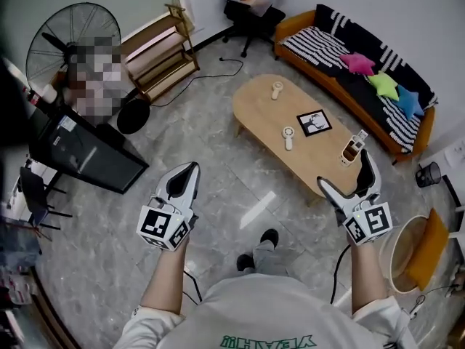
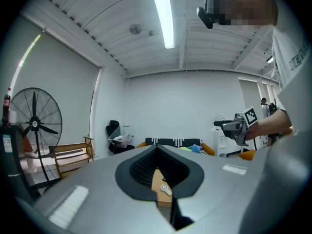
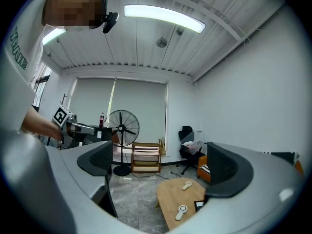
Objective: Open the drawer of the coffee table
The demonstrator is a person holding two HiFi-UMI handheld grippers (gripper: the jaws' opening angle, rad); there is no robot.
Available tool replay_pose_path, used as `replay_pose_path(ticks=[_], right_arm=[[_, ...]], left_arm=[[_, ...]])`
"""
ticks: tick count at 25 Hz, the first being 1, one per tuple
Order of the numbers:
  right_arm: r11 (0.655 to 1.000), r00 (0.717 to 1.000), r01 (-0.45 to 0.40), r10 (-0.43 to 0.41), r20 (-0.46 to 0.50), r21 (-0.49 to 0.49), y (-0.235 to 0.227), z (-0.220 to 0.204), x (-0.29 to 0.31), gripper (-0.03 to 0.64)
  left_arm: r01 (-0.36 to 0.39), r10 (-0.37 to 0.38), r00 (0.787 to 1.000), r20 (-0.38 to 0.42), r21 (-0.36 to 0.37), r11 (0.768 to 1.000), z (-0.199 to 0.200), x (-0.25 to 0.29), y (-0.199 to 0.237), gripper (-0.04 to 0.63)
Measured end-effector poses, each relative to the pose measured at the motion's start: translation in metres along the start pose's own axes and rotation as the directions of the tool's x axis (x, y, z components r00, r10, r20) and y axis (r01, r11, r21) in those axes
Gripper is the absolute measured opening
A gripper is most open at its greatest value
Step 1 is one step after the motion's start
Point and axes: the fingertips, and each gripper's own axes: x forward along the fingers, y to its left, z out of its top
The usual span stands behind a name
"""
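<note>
The fingers (image 3: pixel 229 172) of the right gripper (image 1: pixel 346 171) are spread wide, holding nothing, maybe ready to grab. The left gripper (image 1: pixel 189 170) is squeezed closed and empty. The coffee table (image 1: pixel 256 105) is in front of the right fingers, untouched; I see no drawer yet.

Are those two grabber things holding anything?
No, nothing is held. The left gripper is shut on empty air, and the right gripper is open with nothing between its jaws. Neither touches the coffee table.

Left gripper (image 1: pixel 190 171) jaws together, right gripper (image 1: pixel 343 167) jaws apart, both over floor (image 1: pixel 240 195) near coffee table (image 1: pixel 265 104).
</note>
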Motion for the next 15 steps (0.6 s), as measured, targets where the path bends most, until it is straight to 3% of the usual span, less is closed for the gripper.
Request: replay_pose_path(ticks=[9, 15], right_arm=[[0.996, 0.998, 0.066, -0.066, -0.014, 0.053, -0.078, -0.026, 0.01, 0.589], [0.988, 0.991, 0.135, -0.133, -0.03, 0.073, -0.104, -0.033, -0.003, 0.589]], left_arm=[[0.109, -0.109, 0.994, -0.015, 0.032, 0.993, 0.015, 0.122, -0.024, -0.002], [0.212, -0.21, 0.976, -0.053, 0.038, 0.976, 0.012, 0.183, -0.048, -0.002]])
